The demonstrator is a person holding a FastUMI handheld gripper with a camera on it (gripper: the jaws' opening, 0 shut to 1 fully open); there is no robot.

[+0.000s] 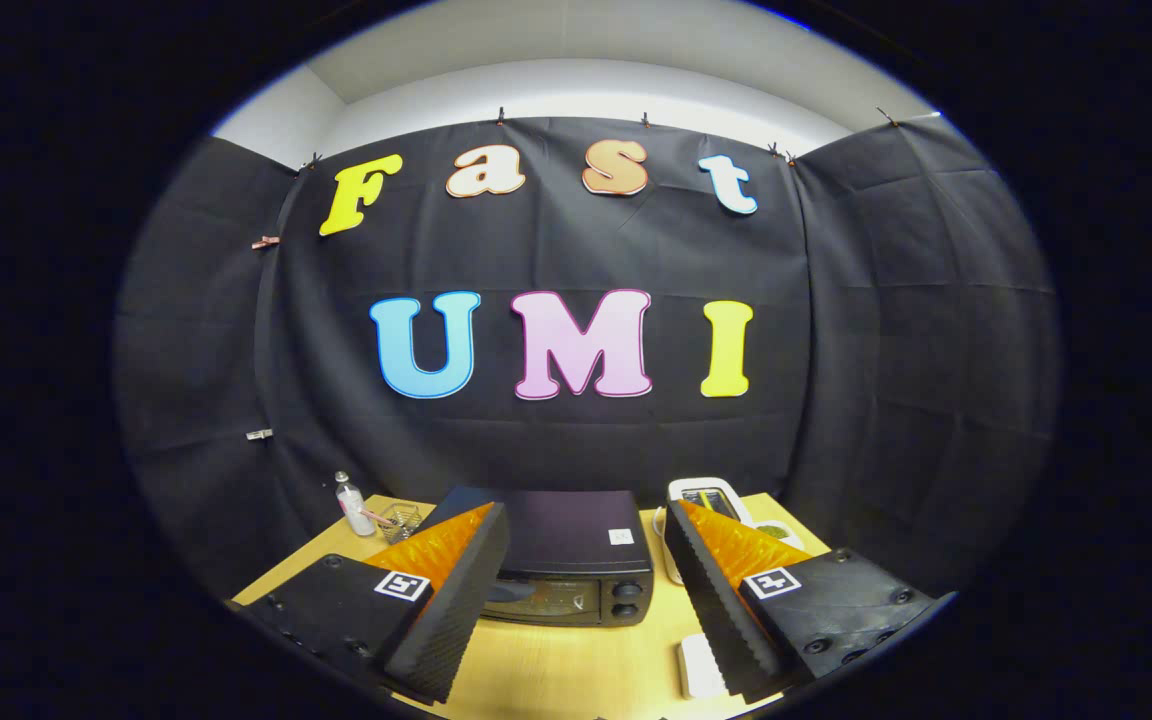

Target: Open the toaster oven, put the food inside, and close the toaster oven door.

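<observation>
toaster oven [576, 570] on wooden table [576, 670], door shut, long axis crosswise to the fingers, knobs at its right end | dead ahead of gripper [576, 590], seen between and beyond spread fingers holding nothing | shut door fits before loading or after closing | food not made out | small bottle [353, 505] back left, white appliance [708, 497] back right

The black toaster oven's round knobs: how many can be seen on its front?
2: upper knob and lower knob, stacked at the door's right, between the open, empty jaws. Others may hide behind them.
</observation>
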